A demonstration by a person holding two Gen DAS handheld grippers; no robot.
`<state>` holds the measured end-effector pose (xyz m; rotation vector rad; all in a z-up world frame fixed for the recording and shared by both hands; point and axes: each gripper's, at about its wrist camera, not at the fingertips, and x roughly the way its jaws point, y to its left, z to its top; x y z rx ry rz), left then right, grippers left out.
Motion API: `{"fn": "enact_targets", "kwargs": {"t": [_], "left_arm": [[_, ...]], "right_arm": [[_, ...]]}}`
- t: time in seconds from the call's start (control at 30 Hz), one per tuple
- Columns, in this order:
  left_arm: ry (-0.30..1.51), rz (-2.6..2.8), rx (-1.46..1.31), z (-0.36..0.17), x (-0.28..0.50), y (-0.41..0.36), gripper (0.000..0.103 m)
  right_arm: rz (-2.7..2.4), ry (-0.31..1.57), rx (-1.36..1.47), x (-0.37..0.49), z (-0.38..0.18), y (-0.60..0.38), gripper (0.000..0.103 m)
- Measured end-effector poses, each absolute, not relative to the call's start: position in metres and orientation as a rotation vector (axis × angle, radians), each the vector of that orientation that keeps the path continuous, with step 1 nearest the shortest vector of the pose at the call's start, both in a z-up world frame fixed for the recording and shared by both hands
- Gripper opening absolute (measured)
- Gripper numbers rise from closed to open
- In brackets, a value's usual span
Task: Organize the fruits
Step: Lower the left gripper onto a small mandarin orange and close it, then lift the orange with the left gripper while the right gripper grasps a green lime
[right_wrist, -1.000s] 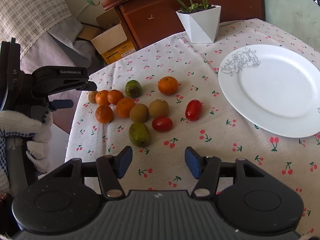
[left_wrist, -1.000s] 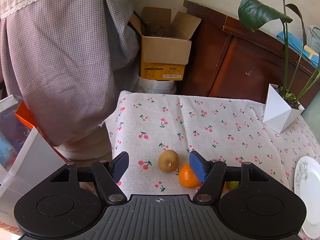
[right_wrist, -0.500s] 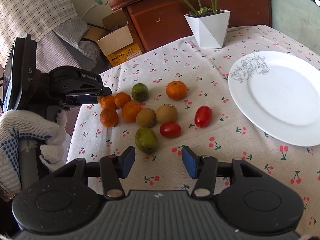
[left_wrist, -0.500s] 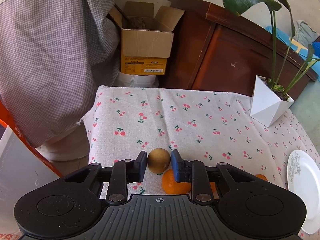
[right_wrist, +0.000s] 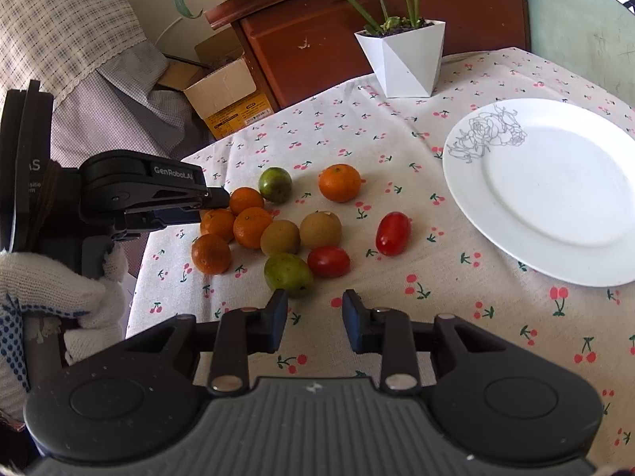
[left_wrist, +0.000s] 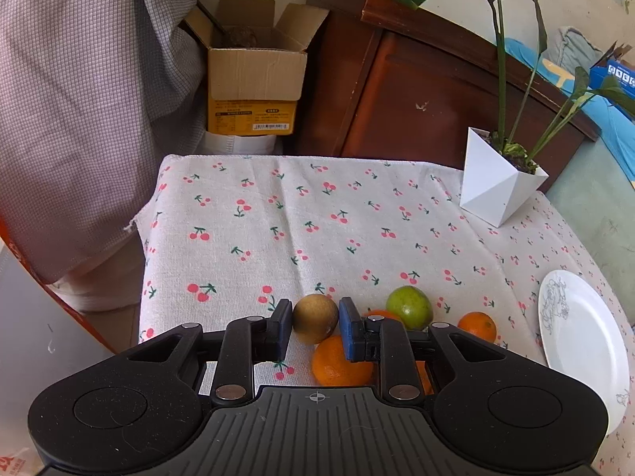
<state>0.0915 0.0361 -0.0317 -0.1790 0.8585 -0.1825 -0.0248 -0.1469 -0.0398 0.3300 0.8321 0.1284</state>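
The round, dull brown fruit with a matte, slightly rough skin sits at the left edge of the fruit cluster on the cherry-print tablecloth, and the left gripper is clenched on it, one blue pad pressed against each side. The grip is taken across the fruit's widest part, likely so the ball cannot squirt out when lifted. A glossy orange mandarin lies touching it just below, and the fingers straddle only the brown fruit, so the neighbours should stay put. The right gripper hangs over bare cloth just short of a green oval fruit; its jaws are closing with nothing between them. The white round plate with a grey rose drawing stands empty, well apart from the pile, probably the place the sorted fruit is meant to go.
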Motion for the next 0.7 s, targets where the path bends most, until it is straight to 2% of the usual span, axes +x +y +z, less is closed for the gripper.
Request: {"fn": "enact_targets", "kwargs": {"t": [0.3, 0.43, 0.47, 0.6, 0.7], "left_arm": [[0.863, -0.216, -0.175, -0.032, 0.079, 0.026, 0.023], [0.859, -0.223, -0.175, -0.033, 0.077, 0.023, 0.023], [0.857, -0.225, -0.178, -0.033, 0.077, 0.024, 0.023], [0.855, -0.216, -0.212, -0.031, 0.078, 0.031, 0.023], [0.838, -0.203, -0.237, -0.026, 0.077, 0.037, 0.024]], "right_arm": [[0.132, 0.818, 0.353, -0.025, -0.04, -0.143, 0.047], [0.129, 0.804, 0.33, -0.024, -0.041, -0.139, 0.049], [0.127, 0.801, 0.319, -0.024, -0.041, -0.138, 0.049], [0.149, 0.795, 0.325, -0.024, -0.041, -0.136, 0.035], [0.167, 0.792, 0.319, -0.024, -0.04, -0.135, 0.028]]}}
